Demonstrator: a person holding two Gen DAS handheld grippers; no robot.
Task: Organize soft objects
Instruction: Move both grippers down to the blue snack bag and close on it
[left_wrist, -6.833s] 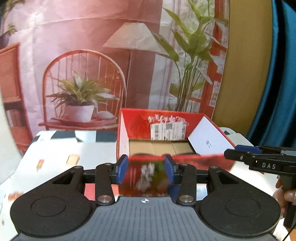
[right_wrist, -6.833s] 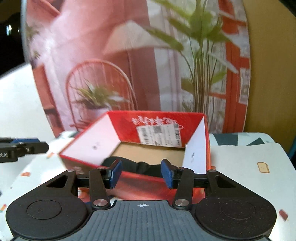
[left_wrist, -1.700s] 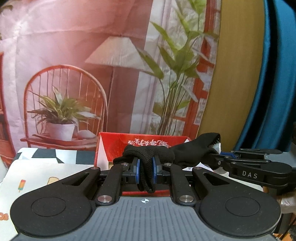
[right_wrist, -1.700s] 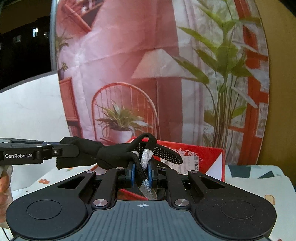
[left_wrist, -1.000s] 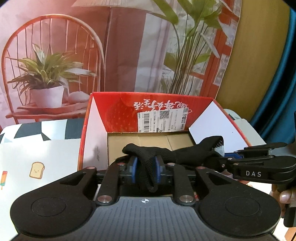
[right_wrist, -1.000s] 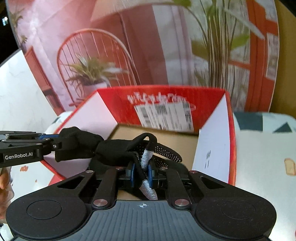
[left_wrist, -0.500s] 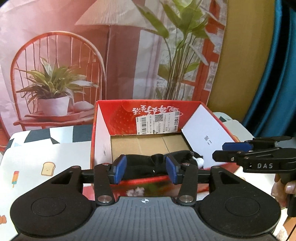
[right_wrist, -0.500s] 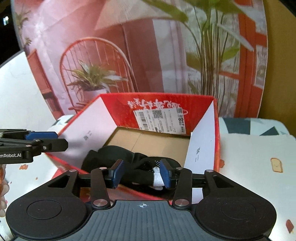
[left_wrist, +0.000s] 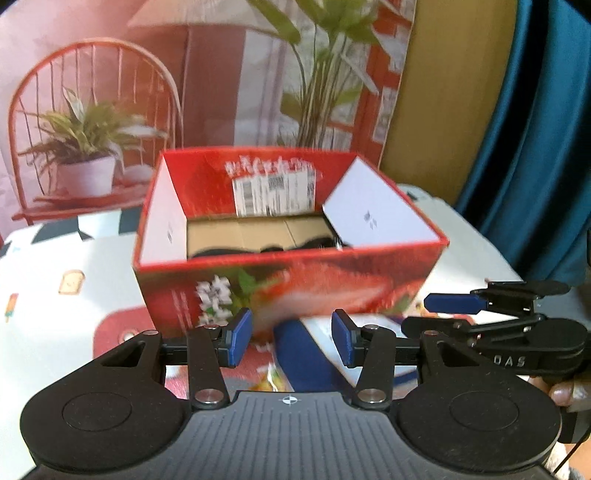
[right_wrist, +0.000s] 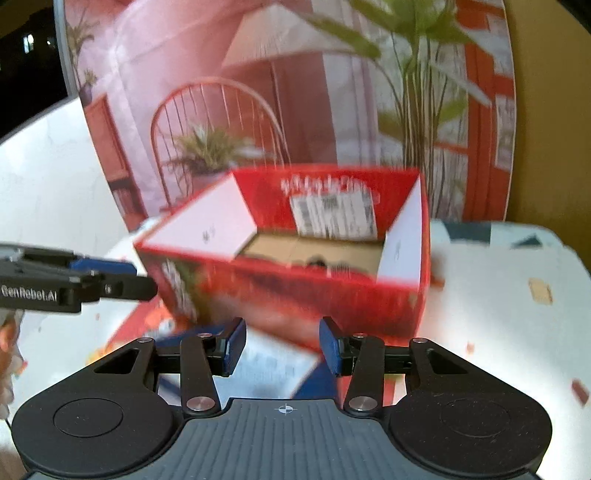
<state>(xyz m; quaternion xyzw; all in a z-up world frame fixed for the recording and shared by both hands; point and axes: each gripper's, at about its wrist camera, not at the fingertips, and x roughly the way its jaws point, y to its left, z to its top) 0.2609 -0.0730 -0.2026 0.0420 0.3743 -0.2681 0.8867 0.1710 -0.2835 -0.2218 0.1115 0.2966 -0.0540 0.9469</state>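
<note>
A red cardboard box (left_wrist: 295, 280) (right_wrist: 295, 284) printed with strawberries stands open on the table. Black gloves (left_wrist: 258, 250) (right_wrist: 317, 264) lie at its bottom, only their top edges showing over the near wall. My left gripper (left_wrist: 291, 338) is open and empty, held back in front of the box. My right gripper (right_wrist: 281, 345) is open and empty too, also short of the box. Each gripper shows in the other's view: the right gripper (left_wrist: 480, 306) at the right edge, the left gripper (right_wrist: 92, 277) at the left edge. Both views are blurred.
A blue and white packet (left_wrist: 314, 354) (right_wrist: 273, 365) lies flat on the table just before the box, under both grippers. The tablecloth (left_wrist: 48, 295) carries small printed pictures. A printed backdrop (left_wrist: 184, 74) with chair and plants hangs behind; a blue curtain (left_wrist: 535, 129) is at right.
Both grippers let go of the black glove, which dropped into the box, and then drew back from the box. The box now stands farther off in both views.
</note>
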